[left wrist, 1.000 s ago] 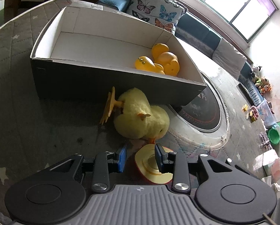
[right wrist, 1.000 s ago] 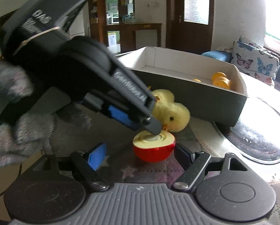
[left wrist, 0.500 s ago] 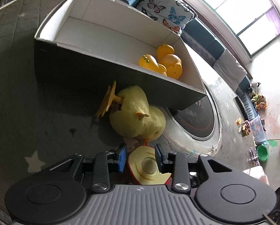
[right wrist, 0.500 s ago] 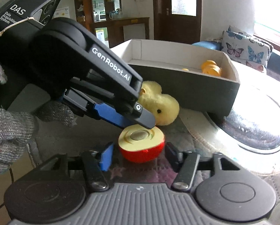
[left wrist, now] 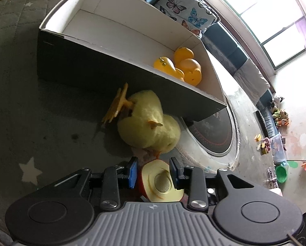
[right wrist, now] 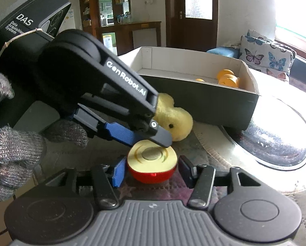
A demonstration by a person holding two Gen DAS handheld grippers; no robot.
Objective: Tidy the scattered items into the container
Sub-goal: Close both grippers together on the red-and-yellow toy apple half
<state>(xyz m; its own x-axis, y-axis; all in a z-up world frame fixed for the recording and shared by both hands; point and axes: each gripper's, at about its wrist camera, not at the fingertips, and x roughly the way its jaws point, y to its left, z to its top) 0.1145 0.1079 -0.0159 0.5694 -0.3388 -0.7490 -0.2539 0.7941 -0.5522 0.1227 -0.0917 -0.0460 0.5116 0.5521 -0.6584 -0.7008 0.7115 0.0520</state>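
Note:
A toy apple half [left wrist: 162, 182], red skin and cream cut face up, lies on the mat. My left gripper [left wrist: 154, 172] is around it, jaws close on both sides; a firm grip cannot be confirmed. In the right wrist view the left gripper [right wrist: 144, 133] reaches down from the left onto the apple half [right wrist: 151, 164]. My right gripper [right wrist: 153, 169] is open, with the apple half between its fingers and small gaps on each side. A yellow plush duck [left wrist: 148, 127] lies against the dark cardboard box [left wrist: 112, 75]. Orange rubber ducks [left wrist: 181, 65] sit in the box.
A round dark mat [left wrist: 214, 135] with a pale rim lies right of the box. Butterfly cushions [left wrist: 185, 16] and a sofa are behind. Small toys and a green cup [left wrist: 281, 173] lie on the floor far right. A gloved hand [right wrist: 13, 149] holds the left gripper.
My left gripper has come lower and further over the apple half. My right gripper has moved in, so the apple half now sits between its fingers, which have narrowed.

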